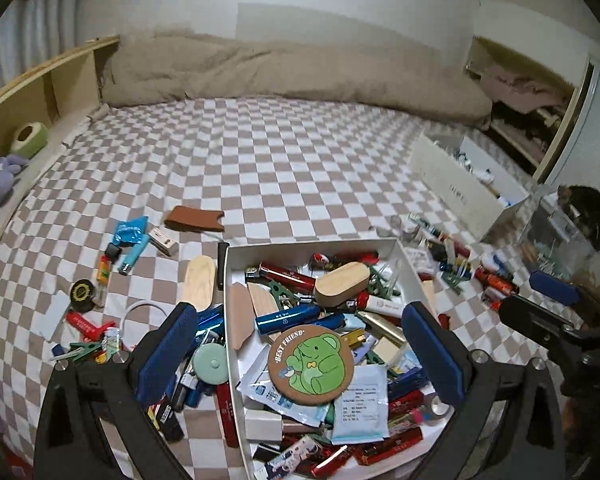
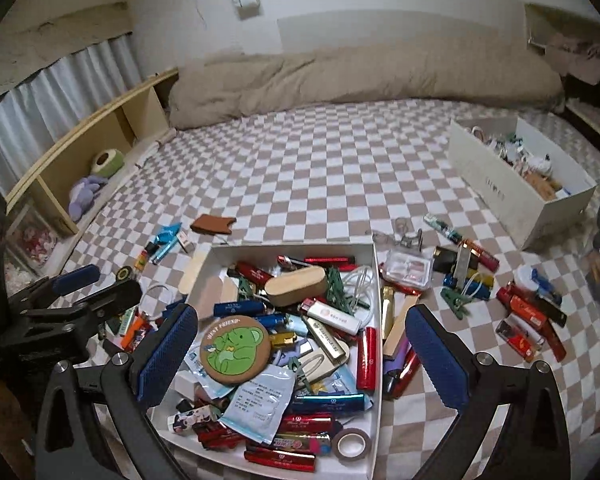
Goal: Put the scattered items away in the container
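A checkered bedsheet (image 1: pixel 284 160) carries the cluttered white box (image 2: pixel 374 280); both grippers (image 1: pixel 296 344) (image 2: pixel 302 354) hover spread, empty.

checkered bed (image 2: pixel 320 168) holds a full white box (image 2: pixel 374 360), scattered lighters (image 2: pixel 520 312).

2 white boxes sit on the bed: 1 full box (image 2: pixel 374 276) between the claw's fingers, 1 (image 2: pixel 500 188) far ahead-right. 1 round bear coaster (image 2: pixel 236 348), 1 tape roll (image 2: pixel 352 442), perhaps 12 red lighters.
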{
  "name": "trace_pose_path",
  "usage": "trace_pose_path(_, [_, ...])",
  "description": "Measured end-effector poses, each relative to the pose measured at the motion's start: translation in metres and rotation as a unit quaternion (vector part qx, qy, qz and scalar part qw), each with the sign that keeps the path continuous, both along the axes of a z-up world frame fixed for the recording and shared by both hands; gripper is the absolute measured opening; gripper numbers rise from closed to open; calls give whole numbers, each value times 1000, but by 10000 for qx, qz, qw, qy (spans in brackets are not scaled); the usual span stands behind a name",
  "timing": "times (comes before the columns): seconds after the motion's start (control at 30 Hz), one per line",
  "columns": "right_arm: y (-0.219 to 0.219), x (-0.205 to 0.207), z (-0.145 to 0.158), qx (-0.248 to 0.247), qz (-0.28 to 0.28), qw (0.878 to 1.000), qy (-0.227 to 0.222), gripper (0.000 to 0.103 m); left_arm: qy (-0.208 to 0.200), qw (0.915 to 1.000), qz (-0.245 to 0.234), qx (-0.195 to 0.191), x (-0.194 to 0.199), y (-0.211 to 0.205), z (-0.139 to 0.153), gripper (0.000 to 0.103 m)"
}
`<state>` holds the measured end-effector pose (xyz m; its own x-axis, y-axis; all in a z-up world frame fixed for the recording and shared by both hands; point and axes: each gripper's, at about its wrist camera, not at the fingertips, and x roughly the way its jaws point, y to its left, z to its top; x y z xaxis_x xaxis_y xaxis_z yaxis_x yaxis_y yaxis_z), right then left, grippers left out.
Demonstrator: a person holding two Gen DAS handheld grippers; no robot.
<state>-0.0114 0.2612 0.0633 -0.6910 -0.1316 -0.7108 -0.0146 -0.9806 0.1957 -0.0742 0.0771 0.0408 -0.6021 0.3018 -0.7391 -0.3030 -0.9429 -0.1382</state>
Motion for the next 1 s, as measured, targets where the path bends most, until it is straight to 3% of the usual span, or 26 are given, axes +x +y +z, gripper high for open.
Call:
trace_pose_path(0.37, [-4,39,29,-24,1,9988,499,103,600,9980,152,91,54,-20,43,103])
trace_pose_path(1.0, [-17,88,39,292,108,9962,814,103,748,9960,469,164,101,-41,45,103])
